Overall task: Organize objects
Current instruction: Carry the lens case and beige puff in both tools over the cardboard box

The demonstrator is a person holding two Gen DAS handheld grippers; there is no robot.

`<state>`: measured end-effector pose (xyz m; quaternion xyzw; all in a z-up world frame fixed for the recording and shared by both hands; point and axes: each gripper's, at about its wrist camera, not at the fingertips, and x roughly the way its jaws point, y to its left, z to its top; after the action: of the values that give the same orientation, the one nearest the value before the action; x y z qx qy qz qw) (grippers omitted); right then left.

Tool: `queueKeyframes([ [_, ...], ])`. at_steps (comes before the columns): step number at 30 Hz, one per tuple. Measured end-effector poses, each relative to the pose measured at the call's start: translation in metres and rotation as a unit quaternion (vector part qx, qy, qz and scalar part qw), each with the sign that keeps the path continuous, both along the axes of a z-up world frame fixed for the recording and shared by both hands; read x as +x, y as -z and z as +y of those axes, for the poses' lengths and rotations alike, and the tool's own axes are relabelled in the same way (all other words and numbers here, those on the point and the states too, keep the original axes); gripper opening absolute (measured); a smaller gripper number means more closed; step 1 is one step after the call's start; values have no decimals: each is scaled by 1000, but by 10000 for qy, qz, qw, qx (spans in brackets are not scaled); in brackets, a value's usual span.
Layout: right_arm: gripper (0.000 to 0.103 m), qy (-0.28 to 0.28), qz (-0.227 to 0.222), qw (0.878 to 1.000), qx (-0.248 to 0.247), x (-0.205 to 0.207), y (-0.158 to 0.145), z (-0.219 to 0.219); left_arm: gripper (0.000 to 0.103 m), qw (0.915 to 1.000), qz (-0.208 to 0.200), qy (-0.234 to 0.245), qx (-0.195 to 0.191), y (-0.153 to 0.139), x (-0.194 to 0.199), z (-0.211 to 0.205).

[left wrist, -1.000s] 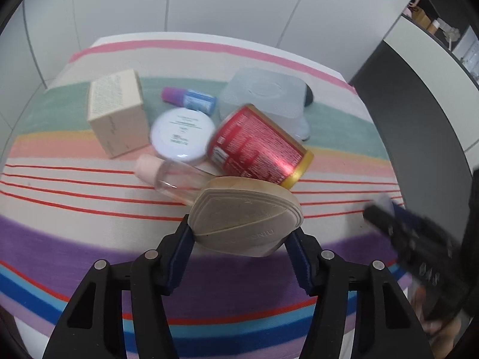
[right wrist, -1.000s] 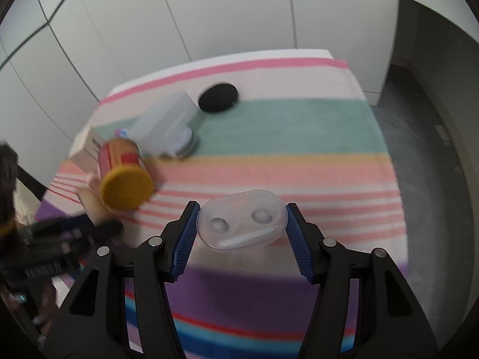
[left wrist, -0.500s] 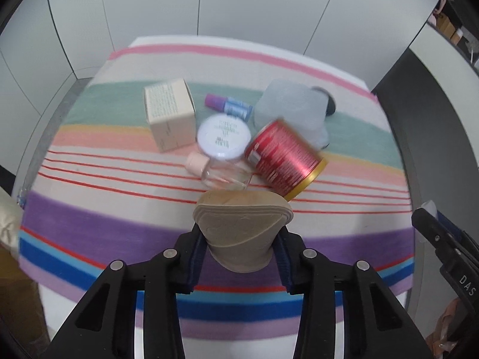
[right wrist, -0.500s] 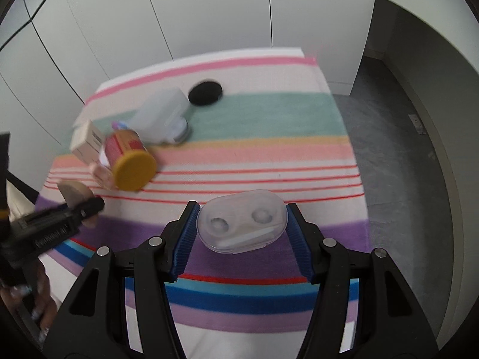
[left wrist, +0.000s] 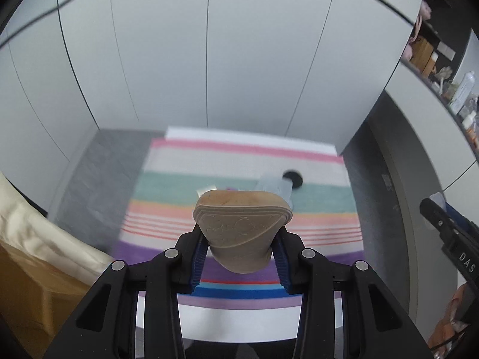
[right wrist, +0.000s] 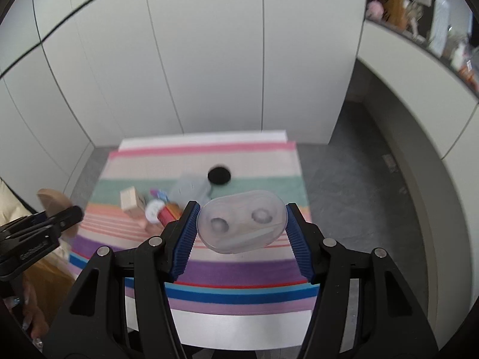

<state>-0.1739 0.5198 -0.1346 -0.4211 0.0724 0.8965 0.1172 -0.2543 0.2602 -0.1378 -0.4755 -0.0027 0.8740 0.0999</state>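
Note:
My left gripper [left wrist: 241, 248] is shut on a beige makeup sponge [left wrist: 242, 227] and holds it high above the striped table [left wrist: 185, 209]. My right gripper [right wrist: 241, 227] is shut on a clear oval plastic case [right wrist: 242, 221], also high above the table. Far below lie a cream box [right wrist: 129, 199], a white round jar [right wrist: 153, 209], a red can [right wrist: 167, 213], a translucent square container [right wrist: 190, 188] and a black disc [right wrist: 219, 175]. The left gripper also shows at the left of the right wrist view [right wrist: 42, 221].
White cabinet panels stand behind the table. Grey floor [right wrist: 344, 197] lies to the right of it. A cream cloth over a brown box [left wrist: 33, 257] sits at the left. A shelf with bottles [left wrist: 458, 89] runs along the right.
Both grippers have risen and pulled back from the table, each still holding its object. The table and its objects now look much smaller and farther away.

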Motion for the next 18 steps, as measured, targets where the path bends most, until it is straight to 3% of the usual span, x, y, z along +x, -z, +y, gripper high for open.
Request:
queueKeyframes([
  [4, 60, 63, 231, 9997, -8, 16, -58, -5, 41, 9995, 314, -48, -56, -65, 14, -18],
  [8, 60, 99, 508, 9987, 4, 34, -110, -13, 41, 9991, 396, -99, 88, -110, 30, -33],
  [11, 60, 31, 612, 9979, 229, 43, -139, -28, 41, 9988, 388, -135, 252, -133, 43, -47],
  [14, 60, -173, 665, 9966, 464, 52, -159, -50, 41, 9979, 604, -202, 106, -154, 54, -56],
  [18, 60, -375, 688, 9960, 420, 63, -172, -68, 41, 9981, 581, -162, 98, -160, 64, -58],
])
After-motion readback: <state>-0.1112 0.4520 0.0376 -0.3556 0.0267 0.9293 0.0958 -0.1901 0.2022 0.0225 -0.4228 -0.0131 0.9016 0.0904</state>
